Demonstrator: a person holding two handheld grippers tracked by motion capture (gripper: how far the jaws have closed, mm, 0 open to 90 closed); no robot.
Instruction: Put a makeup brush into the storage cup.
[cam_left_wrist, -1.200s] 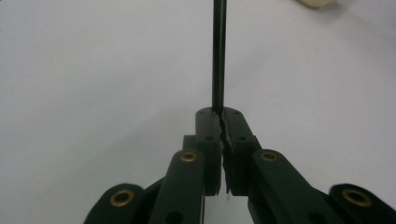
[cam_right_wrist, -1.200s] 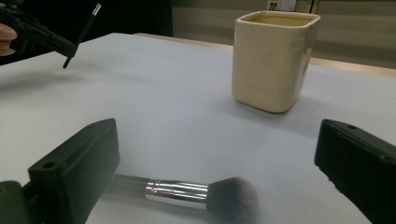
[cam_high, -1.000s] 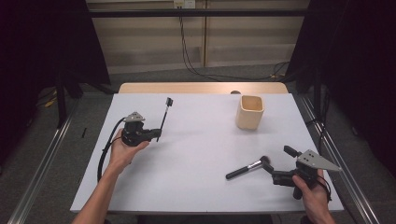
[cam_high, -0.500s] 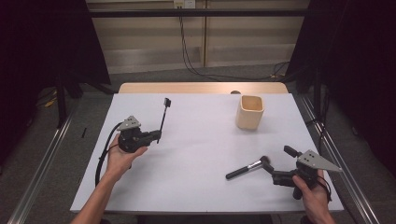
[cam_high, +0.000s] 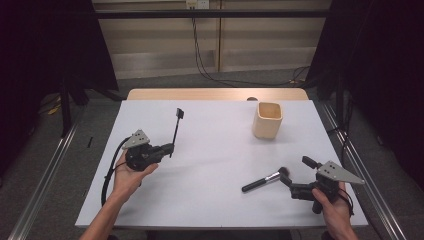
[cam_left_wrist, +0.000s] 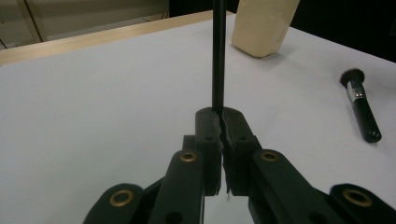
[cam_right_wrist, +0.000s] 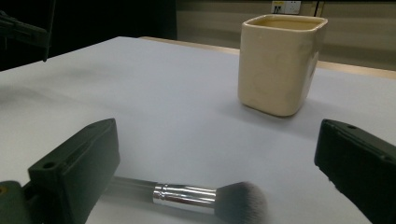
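A: Left tool (cam_high: 169, 148) first. What has it got?

B: Its jaws are clamped on the butt of a thin black wand (cam_high: 175, 131), a slim stick with a small square head. In the left gripper view the wand (cam_left_wrist: 218, 56) rises straight from between the closed pads toward twelve o'clock.

A: How will it handle?

B: Light and stiff, I'd judge, but narrow and smooth, so it could swivel in the pads. The grip is at the very end; that gives reach, though the head may wag.

A: And the right tool (cam_high: 294, 181)?

B: Jaws apart, nothing held. In the right gripper view the brush (cam_right_wrist: 196, 195) lies crosswise between them, the pads not pressing on it.

A: Where is that brush on the counter (cam_high: 210, 200)?

B: At about five o'clock, just beside the right tool; the brush (cam_high: 264, 179) has its bristles toward the tool and its black handle pointing to nine.

A: Best hold?

B: The metal ferrule or the handle just behind it. It's rigid there; the bristles are soft and would crush. The round handle may roll.

A: Beyond that?

B: A cream cup (cam_high: 267, 120) stands upright at one o'clock, well apart from both.
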